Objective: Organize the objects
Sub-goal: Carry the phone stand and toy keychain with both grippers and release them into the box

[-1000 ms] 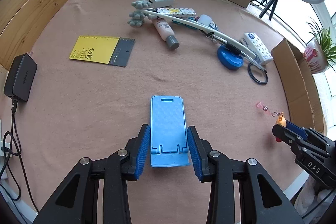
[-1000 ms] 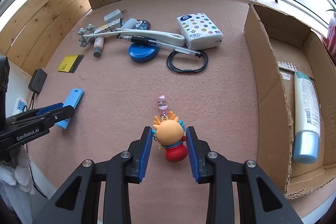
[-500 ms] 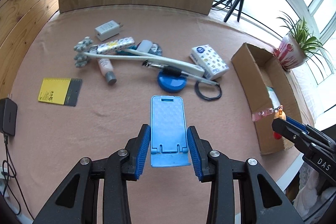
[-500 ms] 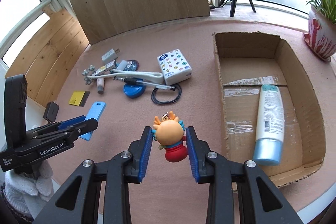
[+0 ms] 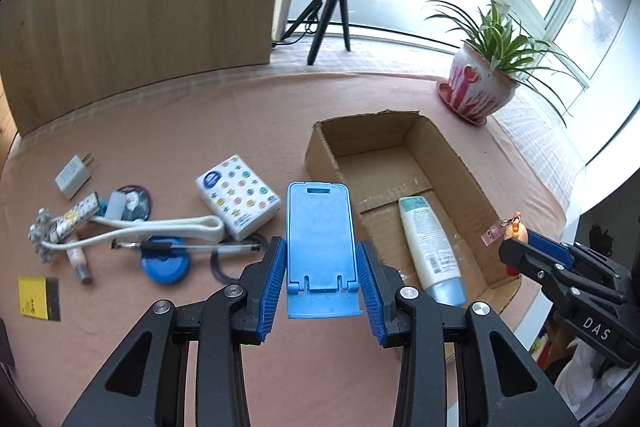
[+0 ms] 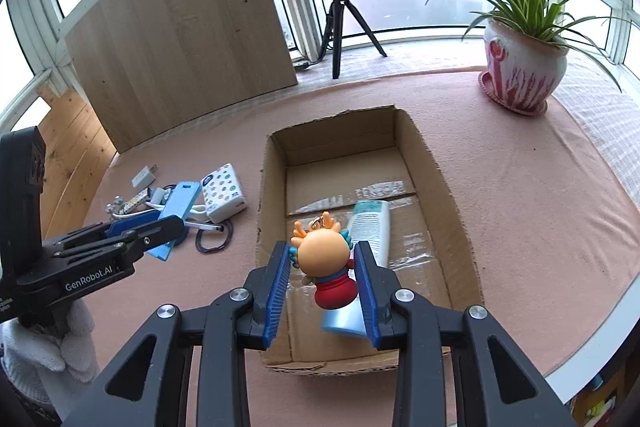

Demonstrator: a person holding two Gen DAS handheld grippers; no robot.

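Note:
My left gripper (image 5: 322, 269) is shut on a flat blue phone stand (image 5: 320, 231), held in the air above the pink table, left of the open cardboard box (image 5: 320, 151). My right gripper (image 6: 322, 271) is shut on an orange cartoon keychain figure (image 6: 324, 259) with a red base, hanging over the near half of the cardboard box (image 6: 444, 187). A white and blue lotion tube (image 6: 370, 223) lies on the box floor; the same lotion tube (image 5: 428, 239) shows in the left wrist view. In the right wrist view the left gripper (image 6: 168, 227) with the phone stand (image 6: 178, 207) sits at the left.
Loose items lie left of the box: a tissue pack (image 5: 238, 201), white back massager (image 5: 152, 229), pen (image 5: 188, 248), blue round lid (image 5: 166, 265), white charger (image 5: 72, 177), yellow card (image 5: 36, 297), black hair tie (image 6: 214, 239). A potted plant (image 6: 520, 67) and a ring light tripod (image 6: 338, 23) stand at the back.
Both grippers rose and swung right with their loads. The right gripper with the figure came over the box; the left gripper with the phone stand moved from the left table area toward the box.

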